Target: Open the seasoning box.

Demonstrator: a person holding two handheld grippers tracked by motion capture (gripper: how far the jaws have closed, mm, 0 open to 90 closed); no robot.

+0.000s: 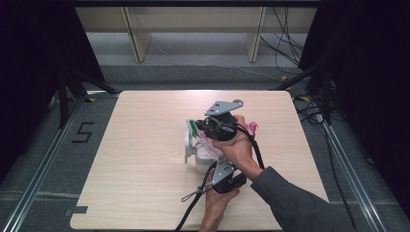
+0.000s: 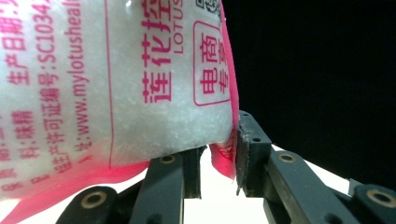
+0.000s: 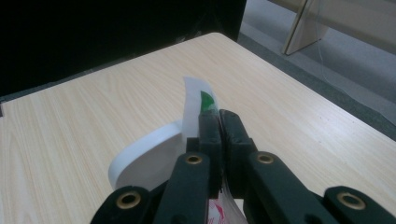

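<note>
Near the middle of the worktop stands a tub, with a printed bag at its right side, the right gripper above its far rim and the left gripper just in front, the hands crossing over each other.

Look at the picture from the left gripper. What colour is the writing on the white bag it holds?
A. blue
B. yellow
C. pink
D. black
C: the bag of white grains is printed in pink letters and edged in pink, and the left gripper pinches its lower corner between its jaws.
</note>
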